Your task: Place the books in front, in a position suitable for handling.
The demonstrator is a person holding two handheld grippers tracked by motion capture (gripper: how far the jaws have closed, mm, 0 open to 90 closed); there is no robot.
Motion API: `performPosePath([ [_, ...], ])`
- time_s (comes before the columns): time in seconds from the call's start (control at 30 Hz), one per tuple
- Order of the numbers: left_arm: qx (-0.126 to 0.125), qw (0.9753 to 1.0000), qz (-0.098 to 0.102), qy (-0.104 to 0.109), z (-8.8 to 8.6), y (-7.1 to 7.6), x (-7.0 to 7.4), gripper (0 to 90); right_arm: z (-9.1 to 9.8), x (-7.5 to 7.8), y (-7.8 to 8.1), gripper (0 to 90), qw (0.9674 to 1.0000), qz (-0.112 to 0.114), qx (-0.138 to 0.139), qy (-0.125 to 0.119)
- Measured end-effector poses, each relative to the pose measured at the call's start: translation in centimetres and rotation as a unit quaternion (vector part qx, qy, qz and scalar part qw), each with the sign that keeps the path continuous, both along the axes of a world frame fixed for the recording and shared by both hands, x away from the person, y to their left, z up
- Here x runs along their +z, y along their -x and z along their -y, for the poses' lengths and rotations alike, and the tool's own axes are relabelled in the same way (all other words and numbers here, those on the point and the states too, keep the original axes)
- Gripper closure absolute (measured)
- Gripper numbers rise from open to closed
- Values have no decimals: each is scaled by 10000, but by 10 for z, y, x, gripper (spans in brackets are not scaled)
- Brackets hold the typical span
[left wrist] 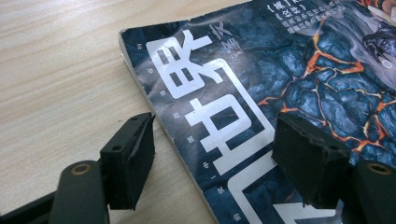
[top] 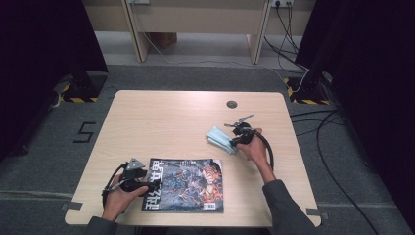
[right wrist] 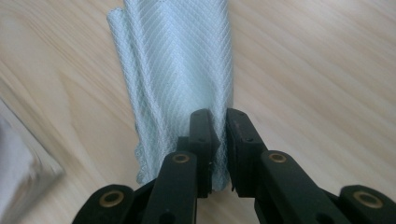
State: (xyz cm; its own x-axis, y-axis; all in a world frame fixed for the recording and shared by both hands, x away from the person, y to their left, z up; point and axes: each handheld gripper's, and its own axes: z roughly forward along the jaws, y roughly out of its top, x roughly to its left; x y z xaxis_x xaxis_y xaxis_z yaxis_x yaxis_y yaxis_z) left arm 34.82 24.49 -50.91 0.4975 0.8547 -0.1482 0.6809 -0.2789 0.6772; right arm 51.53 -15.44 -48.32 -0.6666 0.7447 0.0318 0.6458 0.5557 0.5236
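My main worry is the grip on the cloth (right wrist: pixel 177 60): my right tongs (right wrist: pixel 219 135) are clenched on one edge of this pale blue folded piece, and only a thin margin of fabric sits between the pads, so a quick pull could let it slip out or let the folds fall open and drag across the worktop (top: pixel 161 122). In the high view the cloth (top: pixel 219 138) lies right of centre, just ahead of the magazine's far right corner, and the right tongs (top: pixel 238 138) bite it from its right side. If I sweep it toward the magazine (top: pixel 188 183) too low, a loose end might catch on the cover. On the other side, my left tongs (left wrist: pixel 212 158) stand released, one pad off the spine over bare wood and the other over the cover, astride the near-left edge of the magazine (left wrist: pixel 280 93) without pressing it as far as I can judge; if I close there, I may pinch only the cover and curl it, or nudge the whole thing askew. The right forearm reaches forward from the lower right, with the hand turned inward so the tongs point left and lie low to the surface. The left hand (top: pixel 120 193) sits near the front left edge, tongs (top: pixel 147 183) aimed right at the magazine, held low and nearly level.
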Motion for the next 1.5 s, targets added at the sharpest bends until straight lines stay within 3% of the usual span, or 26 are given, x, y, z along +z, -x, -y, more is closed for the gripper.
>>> performPosePath([
  [0.1, -17, 10000, -6, -5, 0, 0, 0, 286, 32, 1, 10, 817, 9998, 23, -188, 1],
  [0.13, -11, 10000, -10, -4, 0, 0, 0, 286, 32, 1, 10, 817, 9998, 23, -188, 1],
  [0.2, -16, 10000, -10, -6, 0, -1, 0, 283, 46, 1, 16, 817, 9997, 21, -249, -43],
  [0.23, -20, 10000, -14, -13, 0, -1, 0, 283, 57, 1, 21, 815, 9996, 75, -260, 49],
  [0.43, -13, 10000, -8, -7, 1, -1, 0, 280, 84, 2, 37, 811, 9984, 182, -490, 231],
  [0.57, -9, 10000, 5, 1, 1, -2, 0, 280, 115, 0, 49, 807, 9963, 264, -806, 121],
  [0.77, -39, 10000, -15, -33, 3, -5, 0, 282, 135, 3, 59, 797, 9932, 240, -1099, 302],
  [0.83, -36, 10000, -34, -33, 4, -5, 1, 282, 145, 1, 62, 776, 9928, 172, -1182, 50],
  [0.9, -48, 10000, -47, -38, 4, -6, 1, 283, 146, 1, 63, 758, 9926, 156, -1205, 18],
  [0.97, -67, 9999, -60, -66, 4, -7, 2, 283, 149, 6, 65, 657, 9911, 242, -1306, -95],
  [1.0, -80, 9999, -59, -68, 5, -7, 2, 283, 149, 6, 65, 657, 9911, 242, -1306, -95],
  [1.07, -119, 9999, -41, -29, 7, -11, 1, 292, 142, 17, 67, 574, 9910, 465, -1222, -295],
  [1.1, -119, 9999, -41, -29, 7, -11, 1, 298, 142, 17, 67, 574, 9910, 465, -1222, -295],
  [1.17, -133, 9999, -22, -6, 10, -14, 1, 313, 124, 23, 70, 522, 9928, 519, -953, -514],
  [1.2, -156, 9999, -21, -1, 12, -15, 1, 313, 124, 23, 70, 522, 9928, 519, -953, -514],
  [1.37, -295, 9996, -1, 50, 19, -26, 1, 345, 90, 27, 73, 471, 9962, 574, -325, -573],
  [1.5, -352, 9993, 29, 109, 28, -35, 0, 365, 61, 28, 78, 453, 9966, 431, -3, -708],
])
